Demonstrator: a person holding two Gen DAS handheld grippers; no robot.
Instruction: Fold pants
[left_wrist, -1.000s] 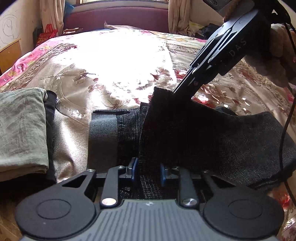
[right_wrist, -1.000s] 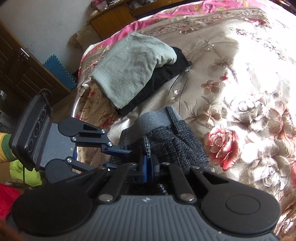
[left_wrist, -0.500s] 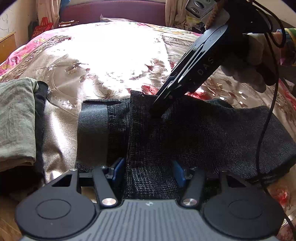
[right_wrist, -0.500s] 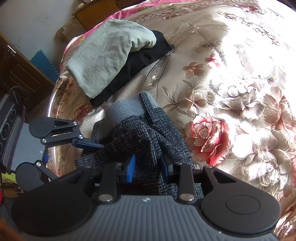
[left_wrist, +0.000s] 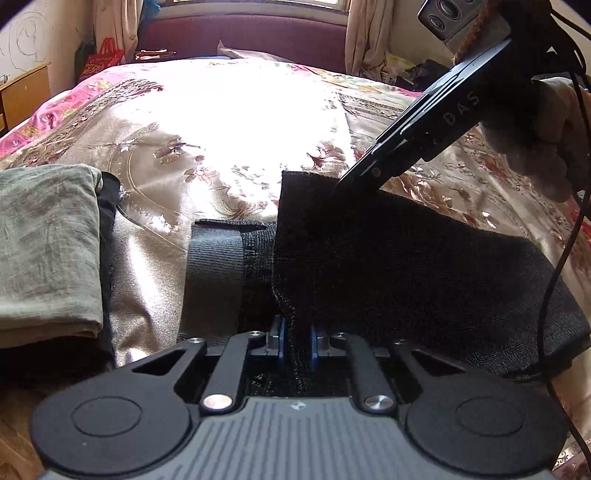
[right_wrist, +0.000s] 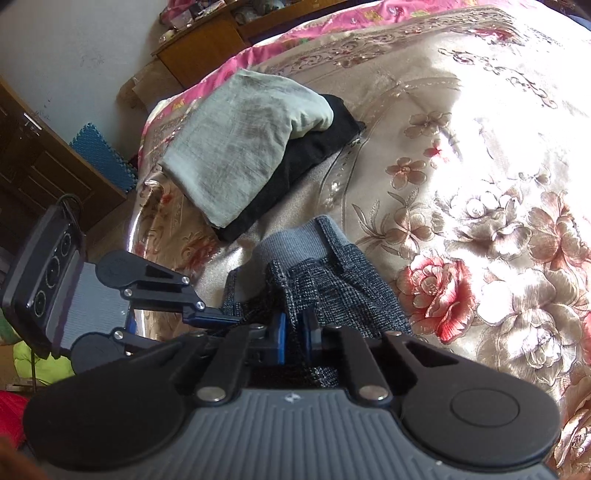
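Note:
Dark grey knit pants (left_wrist: 388, 251) with a plain grey waistband (left_wrist: 214, 273) lie folded on the flowered bedspread; they also show in the right wrist view (right_wrist: 332, 280). My left gripper (left_wrist: 295, 341) is shut on a pinch of the pants' near edge. My right gripper (right_wrist: 293, 332) is shut on the fabric at the far edge; its body shows in the left wrist view (left_wrist: 424, 136), tip down on the raised fold. The left gripper also shows in the right wrist view (right_wrist: 221, 317).
A folded pale green garment (left_wrist: 48, 247) lies on a black one (right_wrist: 306, 162) at the left on the bed. The satin bedspread (left_wrist: 240, 122) stretches ahead. A wooden cabinet (right_wrist: 199, 48) and a dark headboard (left_wrist: 240, 40) border the bed.
Half a second ago both grippers stood open around the fabric. Both have now shut on the pants, and the fold's far corner is lifted higher.

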